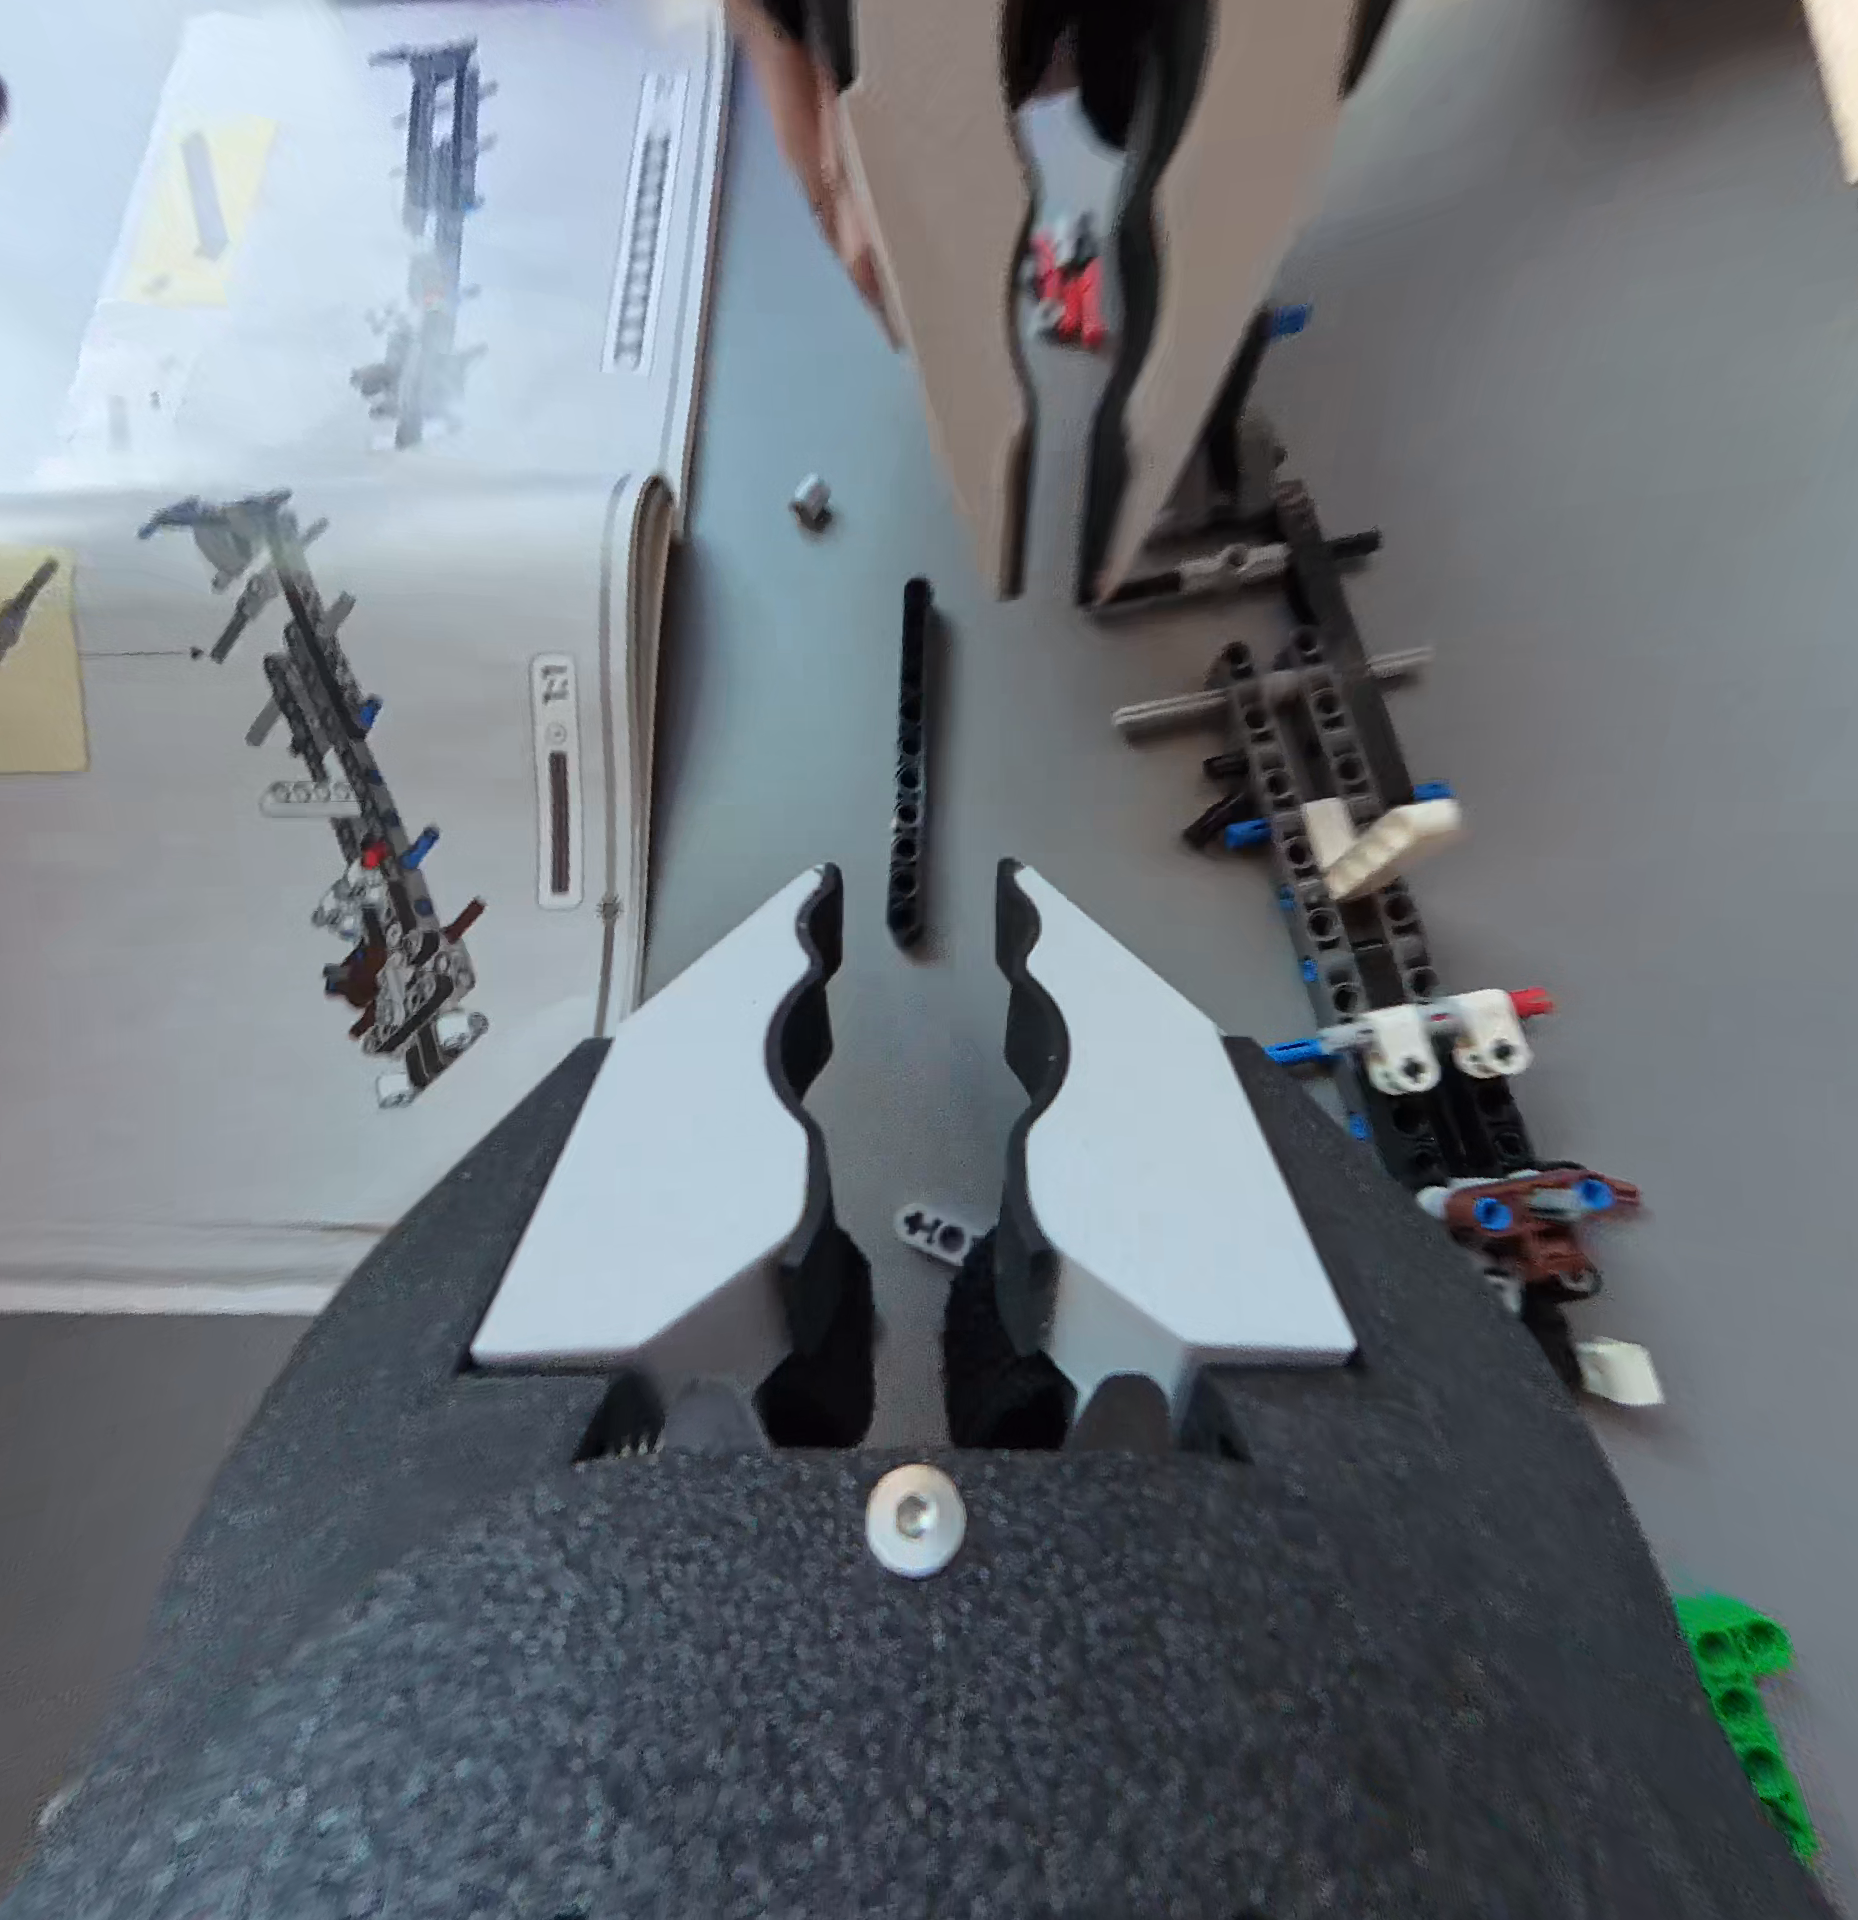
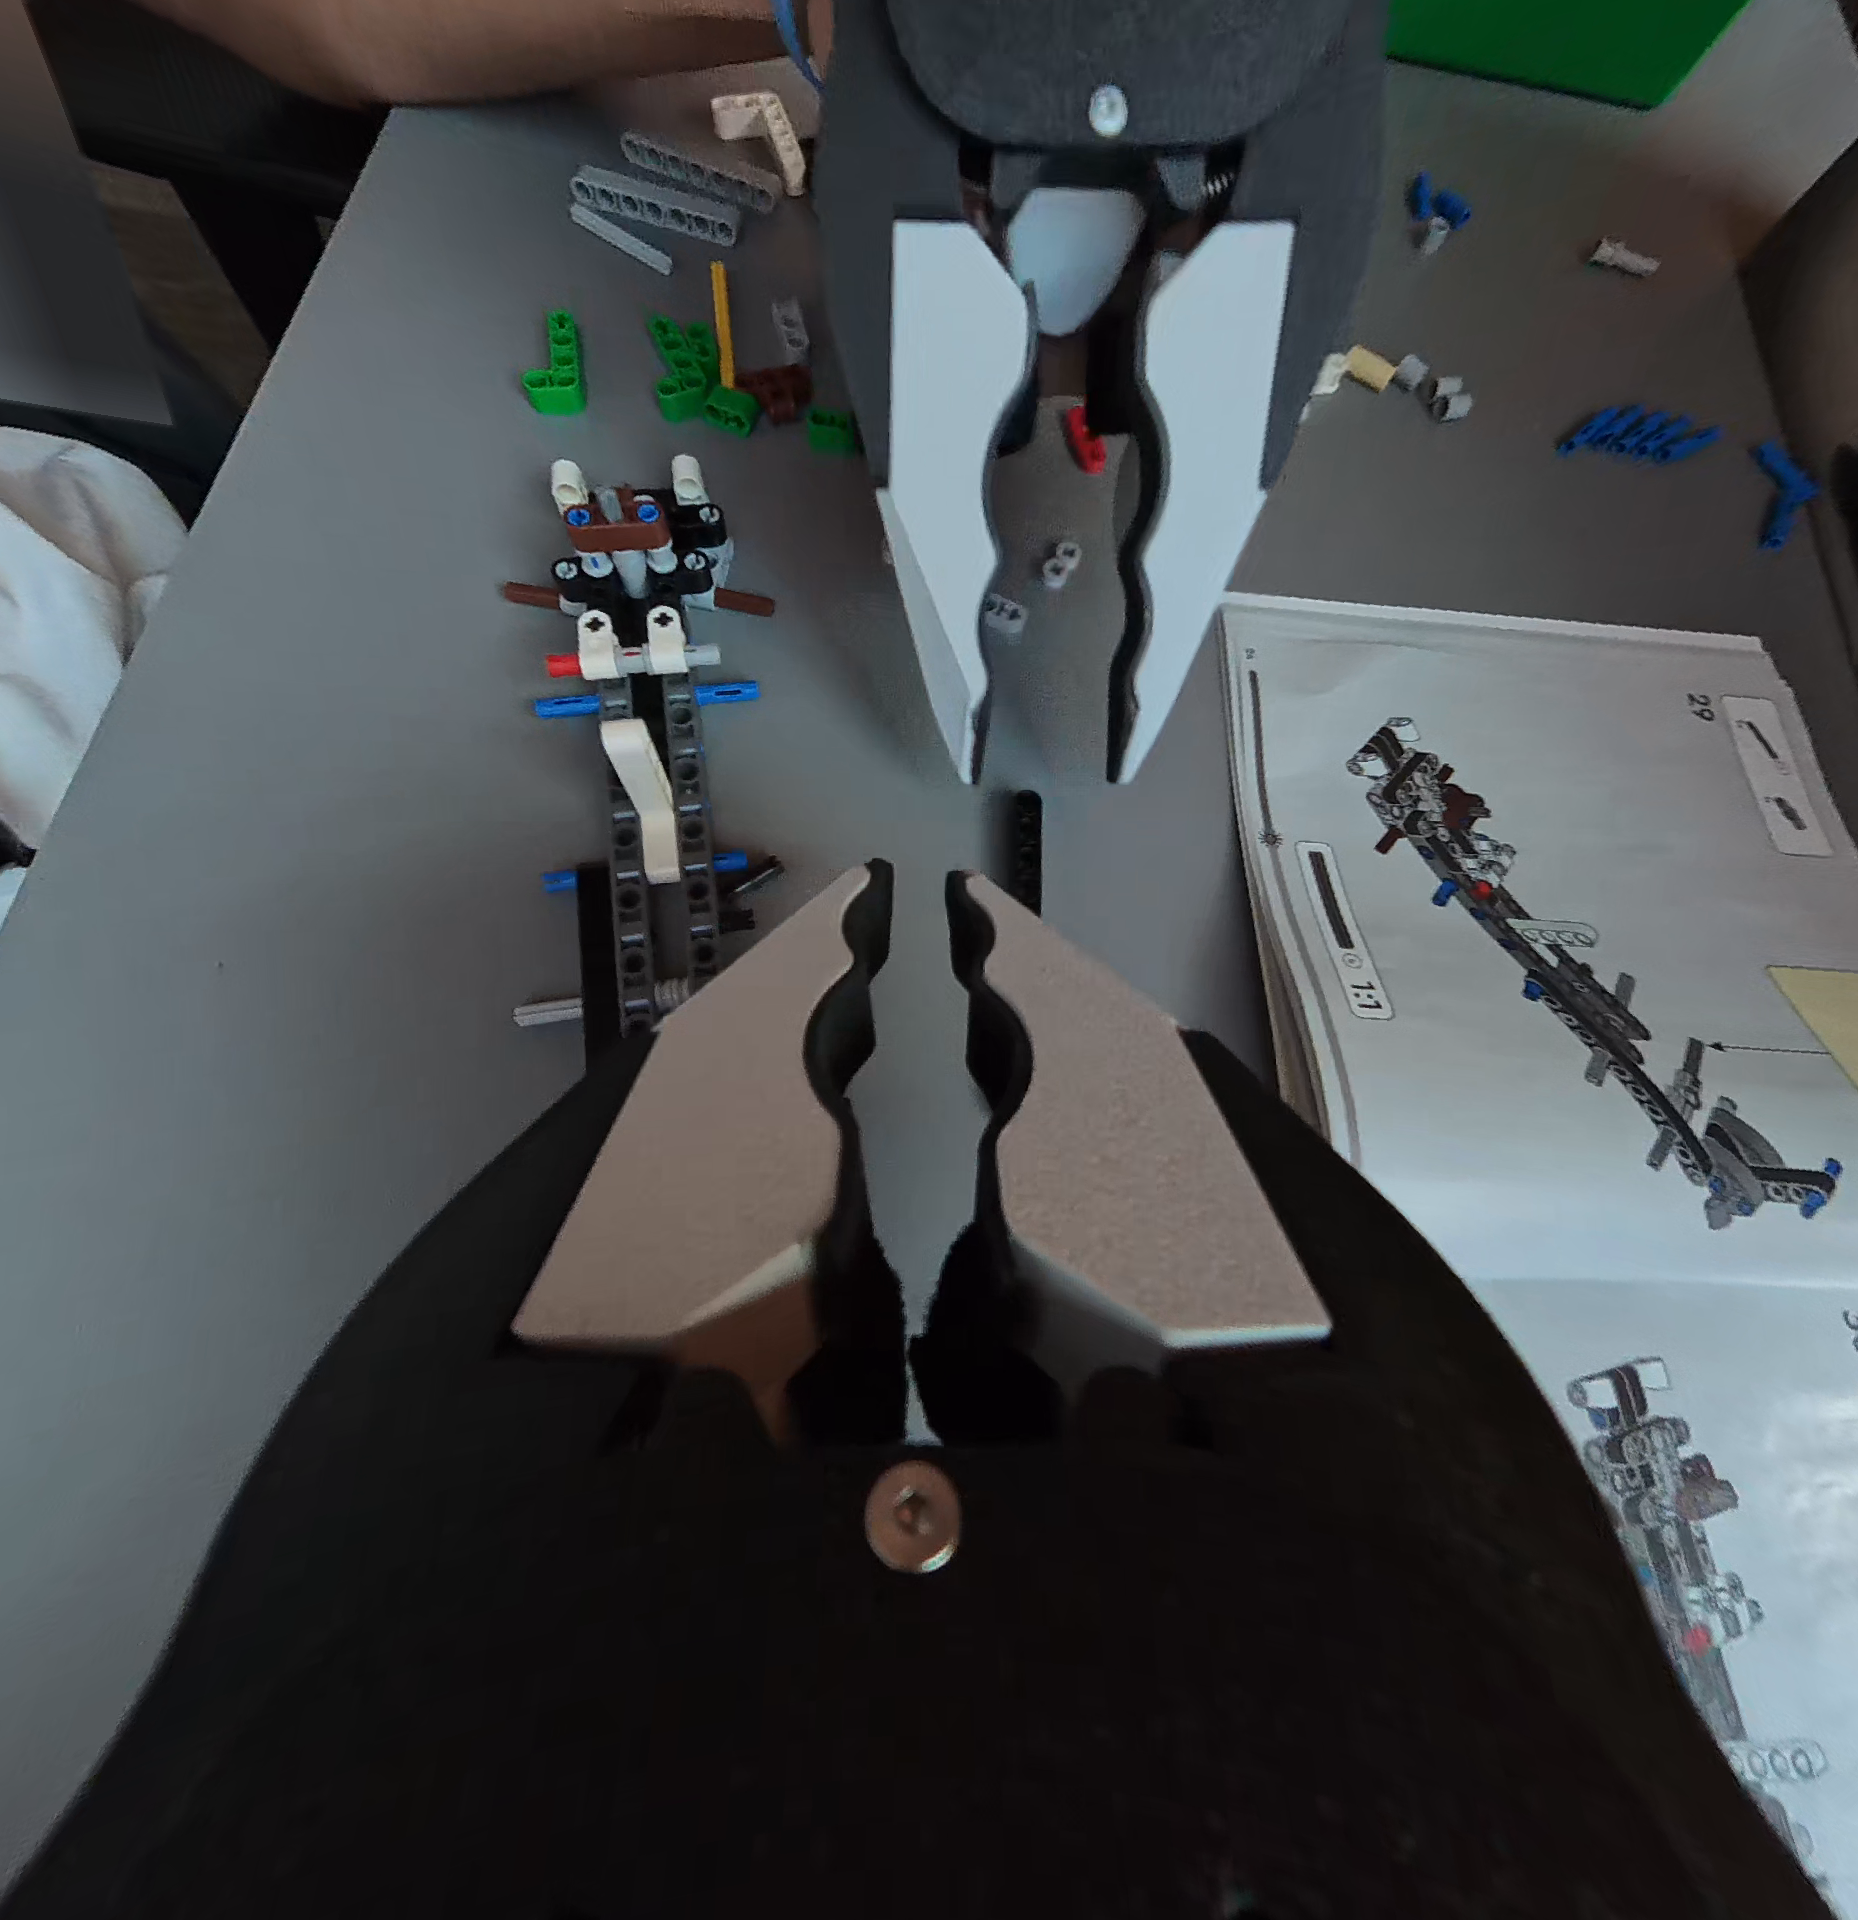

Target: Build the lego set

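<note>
A long black holed beam [image 1: 912, 769] lies flat on the grey table [image 1: 779, 727]. My left gripper [image 1: 920, 873] is open just above the beam's near end, and its pads do not touch it. My right gripper [image 2: 920, 873] faces it from the far end of the beam. Its jaws stand slightly apart with only table between them. In the right wrist view the beam [image 2: 1027, 842] shows just right of my right fingertip, below the left gripper [image 2: 1044, 774]. The right gripper also shows in the left wrist view [image 1: 1055, 594]. A long, partly built brick assembly [image 1: 1340, 831] [image 2: 650, 748] lies beside the beam.
An open instruction booklet [image 1: 333, 727] [image 2: 1527, 935] lies on the other side of the beam. Loose pieces lie around: green ones [image 2: 561, 364], grey beams [image 2: 665, 192], blue pins [image 2: 1631, 431], a red piece [image 2: 1083, 436], a small grey piece [image 1: 813, 502]. A person's arm [image 2: 437, 42] is at the table's far edge. The grippers' ends are close to 5 centimeters from one another.
</note>
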Available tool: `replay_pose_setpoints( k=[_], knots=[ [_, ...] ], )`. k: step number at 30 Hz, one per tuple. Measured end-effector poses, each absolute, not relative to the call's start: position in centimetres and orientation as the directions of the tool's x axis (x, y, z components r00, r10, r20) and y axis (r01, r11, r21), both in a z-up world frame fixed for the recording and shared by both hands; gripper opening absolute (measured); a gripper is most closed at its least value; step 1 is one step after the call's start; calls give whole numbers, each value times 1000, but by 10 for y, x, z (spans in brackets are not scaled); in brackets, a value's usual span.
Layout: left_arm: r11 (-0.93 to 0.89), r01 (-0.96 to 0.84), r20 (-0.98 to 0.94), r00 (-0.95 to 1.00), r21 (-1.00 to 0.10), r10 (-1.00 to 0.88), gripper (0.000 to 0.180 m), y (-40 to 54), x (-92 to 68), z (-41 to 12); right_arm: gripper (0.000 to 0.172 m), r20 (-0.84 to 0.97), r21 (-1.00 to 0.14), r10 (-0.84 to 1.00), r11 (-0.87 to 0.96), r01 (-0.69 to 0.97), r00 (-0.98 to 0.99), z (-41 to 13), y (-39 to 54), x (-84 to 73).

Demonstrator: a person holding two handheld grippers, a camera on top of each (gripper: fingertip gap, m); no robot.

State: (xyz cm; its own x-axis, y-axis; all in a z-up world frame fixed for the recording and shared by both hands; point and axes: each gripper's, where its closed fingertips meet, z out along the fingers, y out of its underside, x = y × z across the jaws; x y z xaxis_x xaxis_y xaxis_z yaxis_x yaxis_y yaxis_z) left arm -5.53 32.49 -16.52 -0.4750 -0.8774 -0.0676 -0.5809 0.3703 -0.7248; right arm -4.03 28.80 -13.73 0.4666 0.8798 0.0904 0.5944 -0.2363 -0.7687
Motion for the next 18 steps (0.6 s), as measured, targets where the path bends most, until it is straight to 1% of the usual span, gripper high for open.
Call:
replay_pose_setpoints(
  k=[2, 3, 4, 6, 7, 9, 11, 13, 16, 18],
  knots=[
    [389, -477, -39, -591, -788, -806, 14, 298, -61, -146, 7, 84, -787, 871, -240, 569, 484, -134, 289, -33],
    [425, -426, -51, -656, -799, -753, 13, 285, -65, -141, 5, 73, -799, 867, -245, 550, 493, -132, 290, -30],
    [484, -396, -83, -702, -780, -707, 13, 277, -67, -141, 5, 57, -810, 866, -251, 530, 497, -130, 290, -27],
    [608, -389, -120, -768, -692, -629, 12, 273, -69, -153, 4, 16, -827, 867, -268, 494, 497, -128, 289, -24],
    [645, -394, -108, -796, -654, -596, 12, 272, -69, -158, 4, -3, -833, 869, -276, 480, 495, -127, 288, -23],
    [678, -391, -48, -845, -623, -532, 12, 265, -69, -164, 4, -28, -840, 869, -289, 459, 495, -127, 288, -20],
    [715, -384, -22, -873, -585, -487, 16, 264, -66, -173, 4, -41, -839, 866, -300, 454, 498, -129, 289, -17],
    [747, -386, 7, -890, -542, -455, 16, 266, -66, -183, 4, -50, -838, 864, -309, 450, 500, -131, 289, -15],
    [751, -376, 36, -904, -544, -426, 16, 264, -68, -186, 4, -60, -841, 864, -314, 440, 501, -130, 289, -12],
    [748, -369, 41, -908, -551, -418, 12, 262, -67, -186, 4, -61, -842, 863, -314, 439, 501, -129, 289, -11]
  ],
)
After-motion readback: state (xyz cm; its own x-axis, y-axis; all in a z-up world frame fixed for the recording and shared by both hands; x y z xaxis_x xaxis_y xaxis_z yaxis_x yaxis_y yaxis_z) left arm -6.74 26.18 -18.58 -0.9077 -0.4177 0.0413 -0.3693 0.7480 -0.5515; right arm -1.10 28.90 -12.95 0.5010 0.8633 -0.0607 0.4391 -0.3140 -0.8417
